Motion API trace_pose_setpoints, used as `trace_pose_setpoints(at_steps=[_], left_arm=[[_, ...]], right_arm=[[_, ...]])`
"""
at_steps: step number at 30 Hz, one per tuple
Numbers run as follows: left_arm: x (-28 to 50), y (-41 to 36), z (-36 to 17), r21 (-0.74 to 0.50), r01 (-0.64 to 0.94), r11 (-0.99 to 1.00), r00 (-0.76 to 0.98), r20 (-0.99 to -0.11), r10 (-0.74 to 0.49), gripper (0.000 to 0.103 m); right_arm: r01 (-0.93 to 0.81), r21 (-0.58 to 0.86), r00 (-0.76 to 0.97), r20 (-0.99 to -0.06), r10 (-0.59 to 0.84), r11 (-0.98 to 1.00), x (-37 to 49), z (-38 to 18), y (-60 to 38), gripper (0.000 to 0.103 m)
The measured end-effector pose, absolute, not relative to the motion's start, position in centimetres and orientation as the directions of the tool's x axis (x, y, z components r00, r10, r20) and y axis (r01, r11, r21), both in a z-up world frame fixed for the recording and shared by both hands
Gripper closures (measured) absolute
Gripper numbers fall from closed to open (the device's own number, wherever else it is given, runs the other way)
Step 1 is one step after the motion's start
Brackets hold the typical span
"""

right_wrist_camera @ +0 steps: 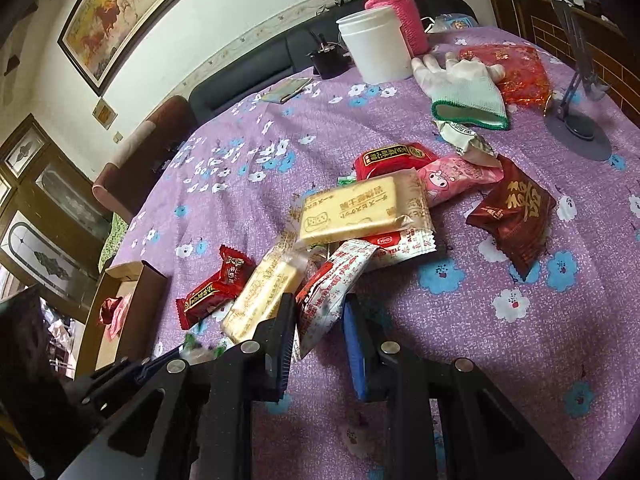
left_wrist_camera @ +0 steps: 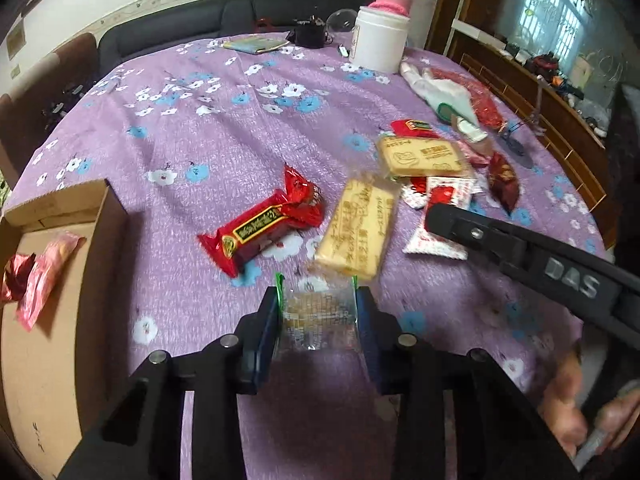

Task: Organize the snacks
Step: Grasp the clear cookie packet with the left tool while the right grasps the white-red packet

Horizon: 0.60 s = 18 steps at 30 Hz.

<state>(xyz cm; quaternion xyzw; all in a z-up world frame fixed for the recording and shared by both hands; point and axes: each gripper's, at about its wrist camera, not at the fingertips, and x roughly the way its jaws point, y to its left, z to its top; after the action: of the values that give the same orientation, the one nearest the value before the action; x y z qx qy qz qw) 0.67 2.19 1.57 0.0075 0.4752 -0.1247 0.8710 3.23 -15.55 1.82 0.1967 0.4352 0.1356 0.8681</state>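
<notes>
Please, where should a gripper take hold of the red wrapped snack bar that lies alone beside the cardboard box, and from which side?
Probably grip the red snack bar across its narrow width at the middle, coming from above. It lies flat on the tablecloth with clear cloth along both long sides, and its crimped ends look thin and floppy. The pale biscuit pack lies close to one end.

A cardboard box (left_wrist_camera: 60, 280) sits at the left edge of the table (left_wrist_camera: 224, 132), with two wrapped snacks (left_wrist_camera: 44, 272) lying in it. To its right, a bar snack (left_wrist_camera: 264, 228) and a biscuit pack (left_wrist_camera: 356, 228) lie side by side on the table. Farther right, a second biscuit pack (right_wrist_camera: 360, 212) rests on a heap of packets (right_wrist_camera: 404, 240). Behind the heap lies a glove (right_wrist_camera: 464, 84), and behind that a tub (right_wrist_camera: 376, 44), with a flask (right_wrist_camera: 396, 8) apparently just behind it.
</notes>
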Motion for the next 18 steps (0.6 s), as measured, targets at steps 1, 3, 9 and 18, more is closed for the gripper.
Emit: trace_pose_setpoints(at_steps=[1, 3, 9, 18], left_arm=[[0.1, 2.7, 2.1, -0.135, 0.221, 0.966, 0.518, -0.823, -0.234, 0.067], [-1.0, 3.7, 3.3, -0.201, 0.223, 0.954, 0.521, -0.802, -0.291, 0.067], [-5.9, 9.5, 8.0, -0.247, 0.200, 0.948, 0.614, -0.723, -0.317, 0.065], [-7.9, 23.4, 8.0, -0.214, -0.076, 0.974, 0.654, -0.748, -0.114, 0.065]], right_arm=[[-0.069, 0.466, 0.587, -0.696, 0.414, 0.882, 3.2, 1.9, -15.6, 0.078], [-0.077, 0.474, 0.596, -0.683, 0.421, 0.877, 3.0, 2.1, -15.7, 0.079], [-0.098, 0.502, 0.599, -0.660, 0.454, 0.859, 2.6, 2.2, -15.7, 0.079], [-0.126, 0.507, 0.621, -0.630, 0.466, 0.853, 1.0, 4.0, -14.8, 0.079]])
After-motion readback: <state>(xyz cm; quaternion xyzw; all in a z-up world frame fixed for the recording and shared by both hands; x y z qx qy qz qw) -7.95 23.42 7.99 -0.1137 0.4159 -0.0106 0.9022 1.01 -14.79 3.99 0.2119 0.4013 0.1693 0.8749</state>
